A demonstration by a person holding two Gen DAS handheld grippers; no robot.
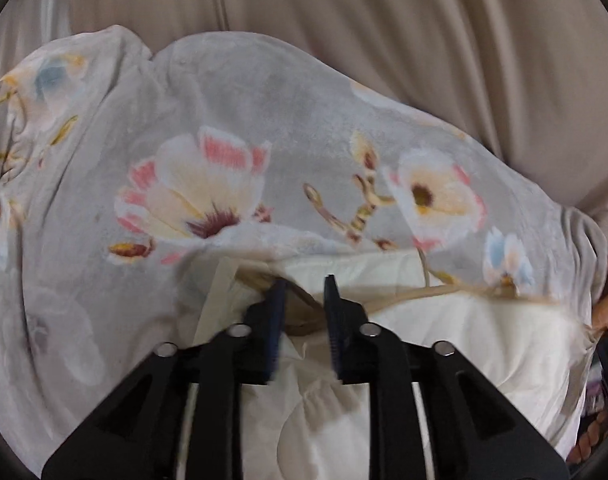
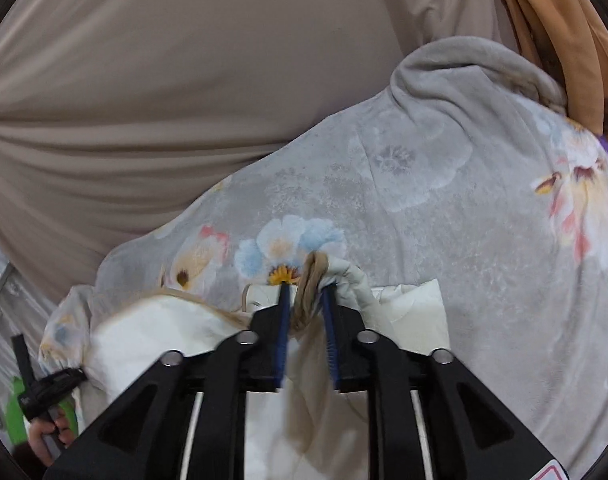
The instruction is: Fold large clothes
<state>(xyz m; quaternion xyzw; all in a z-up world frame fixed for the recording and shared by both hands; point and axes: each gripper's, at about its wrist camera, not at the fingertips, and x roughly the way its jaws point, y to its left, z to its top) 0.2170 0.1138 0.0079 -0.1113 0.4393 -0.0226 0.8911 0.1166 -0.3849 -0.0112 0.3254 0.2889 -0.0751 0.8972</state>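
Fingers of both grippers parted around floral blanket [image 1: 264, 120] hem; lettering unreadable.

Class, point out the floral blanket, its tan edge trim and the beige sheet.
Floral blanket [image 1: 232, 120], left wrist view, grey printed face.
Tan edge trim [image 2: 310, 280], right wrist view, bunched loop between the fingers.
Beige sheet [image 2: 184, 80], right wrist view, smooth middle.

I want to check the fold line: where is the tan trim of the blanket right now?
In the right wrist view the tan trim sits bunched between the right claw tips, just below the blue flower on the floral blanket.
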